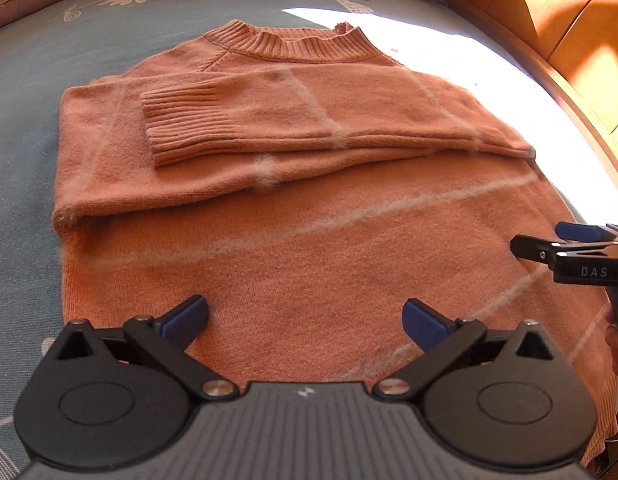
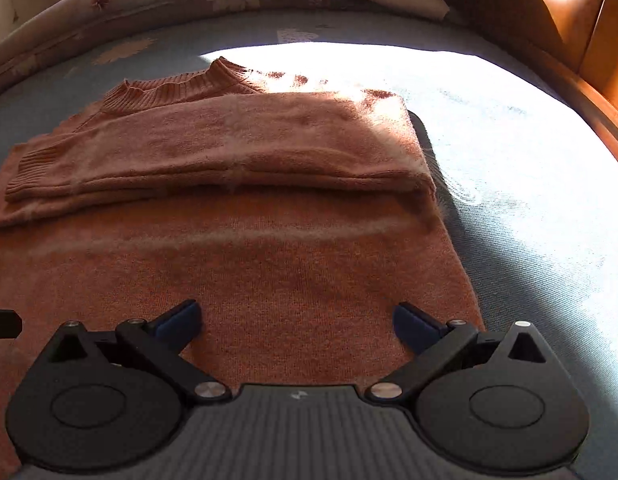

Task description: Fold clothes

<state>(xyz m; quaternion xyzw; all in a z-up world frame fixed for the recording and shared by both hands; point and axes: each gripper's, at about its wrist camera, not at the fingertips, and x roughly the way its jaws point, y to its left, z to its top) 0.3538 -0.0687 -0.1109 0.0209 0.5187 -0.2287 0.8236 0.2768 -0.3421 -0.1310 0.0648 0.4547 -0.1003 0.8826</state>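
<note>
The sweater (image 1: 309, 208) lies flat on the bed (image 1: 25, 128), collar toward the pillows at the far edge, hem toward the near edge. Both sleeves are folded across the chest, the upper one ending in a ribbed cuff (image 1: 181, 124) toward the bed's left side. The body below the sleeves is spread out in one layer, so the piece is partly folded; its long axis runs from the near edge to the far one.

Both grippers hang over the hem end, fingers pointing up the sweater toward the collar. The left gripper (image 1: 305, 320) is wide open and holds nothing, over the hem's left half. The right gripper (image 2: 297, 320) is likewise wide open and empty, near the sweater's right edge. Each hem corner is nearest the gripper on its own side, which I judge suits lifting the hem toward the collar.

The right gripper's body shows "DAS" (image 1: 593, 272) in the left view. Writing on the bedding beyond is not legible.
</note>
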